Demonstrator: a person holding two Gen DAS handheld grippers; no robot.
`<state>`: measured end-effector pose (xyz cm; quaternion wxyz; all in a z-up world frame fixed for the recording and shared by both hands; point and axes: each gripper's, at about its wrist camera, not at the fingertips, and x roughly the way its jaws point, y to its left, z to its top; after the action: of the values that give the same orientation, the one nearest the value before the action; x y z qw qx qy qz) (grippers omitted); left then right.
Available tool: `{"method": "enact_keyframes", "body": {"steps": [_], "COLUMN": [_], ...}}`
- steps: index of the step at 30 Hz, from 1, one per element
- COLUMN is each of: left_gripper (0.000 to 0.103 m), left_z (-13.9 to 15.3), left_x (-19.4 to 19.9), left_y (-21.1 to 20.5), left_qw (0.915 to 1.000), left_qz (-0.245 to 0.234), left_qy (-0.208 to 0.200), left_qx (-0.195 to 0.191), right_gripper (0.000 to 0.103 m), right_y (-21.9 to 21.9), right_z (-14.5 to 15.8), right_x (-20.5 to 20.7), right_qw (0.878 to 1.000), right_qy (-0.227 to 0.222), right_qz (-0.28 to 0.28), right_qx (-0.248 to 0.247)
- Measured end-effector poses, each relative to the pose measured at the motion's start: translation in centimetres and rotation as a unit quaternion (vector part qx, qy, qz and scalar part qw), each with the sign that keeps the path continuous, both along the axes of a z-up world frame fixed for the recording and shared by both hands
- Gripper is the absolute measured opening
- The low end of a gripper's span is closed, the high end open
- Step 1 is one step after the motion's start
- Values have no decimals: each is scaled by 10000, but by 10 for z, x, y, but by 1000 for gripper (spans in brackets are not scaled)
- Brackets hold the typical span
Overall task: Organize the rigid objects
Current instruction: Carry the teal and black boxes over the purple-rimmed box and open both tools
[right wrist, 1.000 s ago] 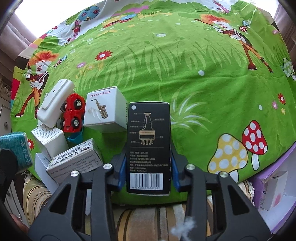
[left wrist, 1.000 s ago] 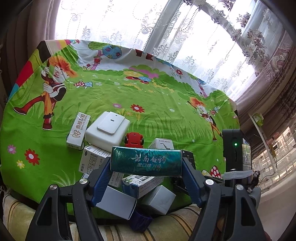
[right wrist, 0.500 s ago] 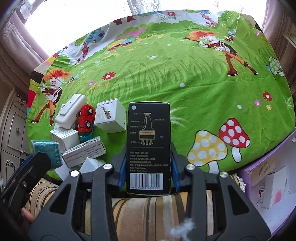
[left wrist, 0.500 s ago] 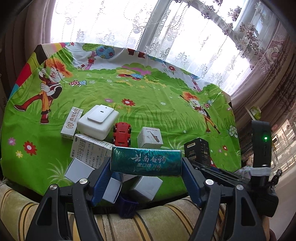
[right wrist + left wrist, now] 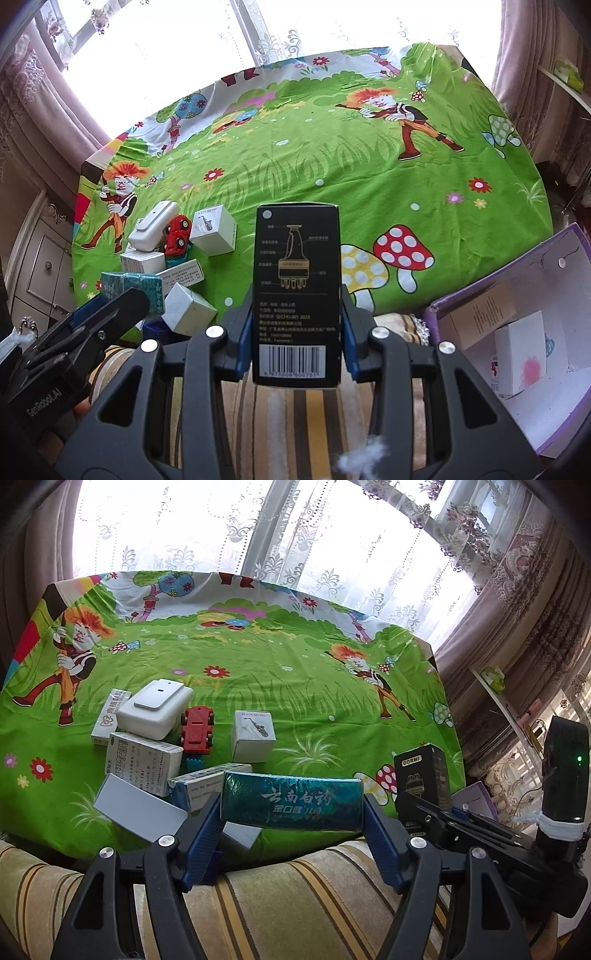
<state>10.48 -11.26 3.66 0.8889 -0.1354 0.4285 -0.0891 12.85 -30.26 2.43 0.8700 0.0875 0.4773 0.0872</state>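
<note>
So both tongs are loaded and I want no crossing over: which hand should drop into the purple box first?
Right. Its tongs hold the black box beside the open purple box; the left tongs with the teal box sit farther away.

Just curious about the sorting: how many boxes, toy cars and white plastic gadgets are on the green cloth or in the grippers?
Boxes on the cloth: 6
Boxes held: 2, teal box in left gripper, black box in right gripper
Toy car: 1
White gadget: 1
Total: 10
</note>
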Motion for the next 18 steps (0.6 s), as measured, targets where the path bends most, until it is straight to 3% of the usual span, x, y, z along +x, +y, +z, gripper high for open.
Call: {"method": "enact_keyframes", "body": {"steps": [10,18], "left_gripper": [73,73], "left_z": [2,7], "left_x": [-11,-18], "left_y": [-44,-88], "left_qw": [9984,9933], "left_qz": [-553,-1152], "left_qy": [74,71], "left_qx": [-81,-92], "right_gripper": [43,43], "right_y": [-55,-114], "right_z": [13,22], "right_x": [-31,-57], "right_qw": [9996,9964], "right_qy": [-150,-254], "right_qz": [-252,-763], "right_qx": [2,-256]}}
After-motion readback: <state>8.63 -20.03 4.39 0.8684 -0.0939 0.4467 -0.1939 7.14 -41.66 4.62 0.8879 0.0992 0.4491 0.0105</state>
